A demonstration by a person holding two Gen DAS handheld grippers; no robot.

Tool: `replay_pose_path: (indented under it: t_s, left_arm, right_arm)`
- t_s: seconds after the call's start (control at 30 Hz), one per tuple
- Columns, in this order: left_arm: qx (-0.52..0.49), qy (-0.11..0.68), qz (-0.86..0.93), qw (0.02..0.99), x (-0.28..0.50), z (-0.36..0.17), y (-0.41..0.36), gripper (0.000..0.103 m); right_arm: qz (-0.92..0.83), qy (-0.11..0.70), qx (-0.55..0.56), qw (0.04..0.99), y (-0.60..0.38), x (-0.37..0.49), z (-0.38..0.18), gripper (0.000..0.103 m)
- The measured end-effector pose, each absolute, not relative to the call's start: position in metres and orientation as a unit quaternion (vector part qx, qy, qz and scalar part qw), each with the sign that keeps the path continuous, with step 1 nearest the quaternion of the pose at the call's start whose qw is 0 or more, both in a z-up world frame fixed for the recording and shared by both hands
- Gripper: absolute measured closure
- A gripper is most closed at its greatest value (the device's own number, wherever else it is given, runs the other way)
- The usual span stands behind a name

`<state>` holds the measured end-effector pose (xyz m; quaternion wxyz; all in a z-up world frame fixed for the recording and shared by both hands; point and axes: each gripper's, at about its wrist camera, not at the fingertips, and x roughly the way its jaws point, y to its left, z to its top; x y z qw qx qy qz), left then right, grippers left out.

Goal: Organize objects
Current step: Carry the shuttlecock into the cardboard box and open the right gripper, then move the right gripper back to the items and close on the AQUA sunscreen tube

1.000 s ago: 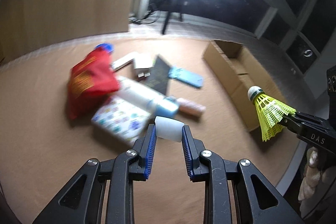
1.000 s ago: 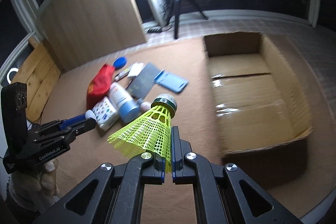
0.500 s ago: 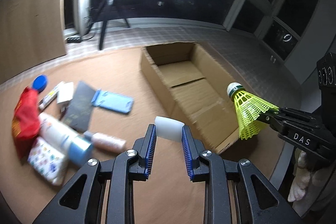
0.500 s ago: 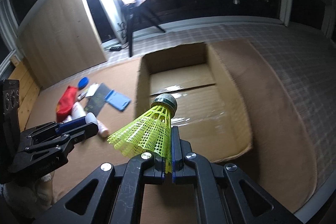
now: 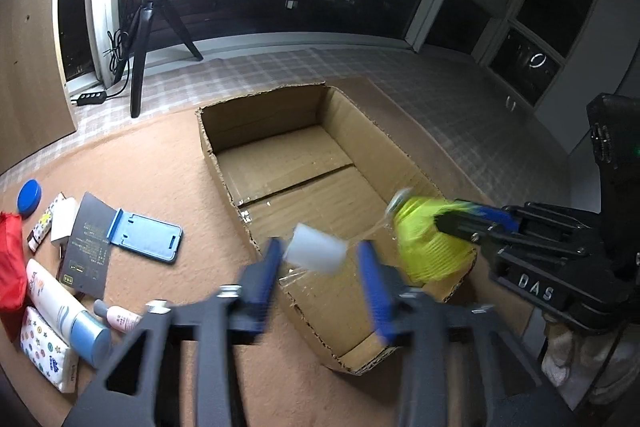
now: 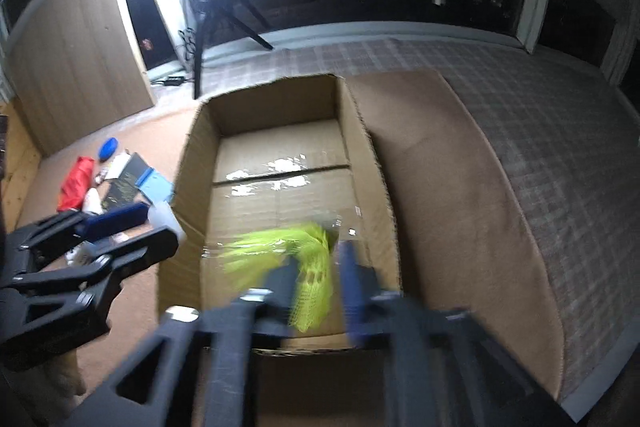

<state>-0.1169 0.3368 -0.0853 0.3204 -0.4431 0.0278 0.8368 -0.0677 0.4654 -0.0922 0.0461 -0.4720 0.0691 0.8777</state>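
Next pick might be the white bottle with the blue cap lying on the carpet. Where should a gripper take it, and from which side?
Probably the white bottle at mid-body, coming from above and closing across its width. It lies on its side, so the round body is open on top. The tissue pack flanks its blue cap end, and the red bag crowds the other.
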Motion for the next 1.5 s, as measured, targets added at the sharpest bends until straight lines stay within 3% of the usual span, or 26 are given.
replay_pose_path:
  t_s: [0.03, 0.53, 1.5]
  left_arm:
    - [-0.438, 0.027, 0.84, 0.319, -0.116, -0.084, 0.337, 0.037]
    - [-0.443, 0.021, 0.849, 0.285, -0.111, -0.081, 0.291, 0.036]
    - [-0.488, -0.055, 0.861, 0.131, -0.146, -0.108, 0.05, 0.037]
  right_arm:
    - [0.879, 0.072, -0.468, 0.05, 0.467, -0.066, -0.092, 0.047]
    - [0.881, 0.115, -0.458, 0.019, 0.448, -0.061, -0.084, 0.047]
    - [0.849, 0.1, -0.491, -0.169, 0.258, -0.133, -0.093, 0.049]
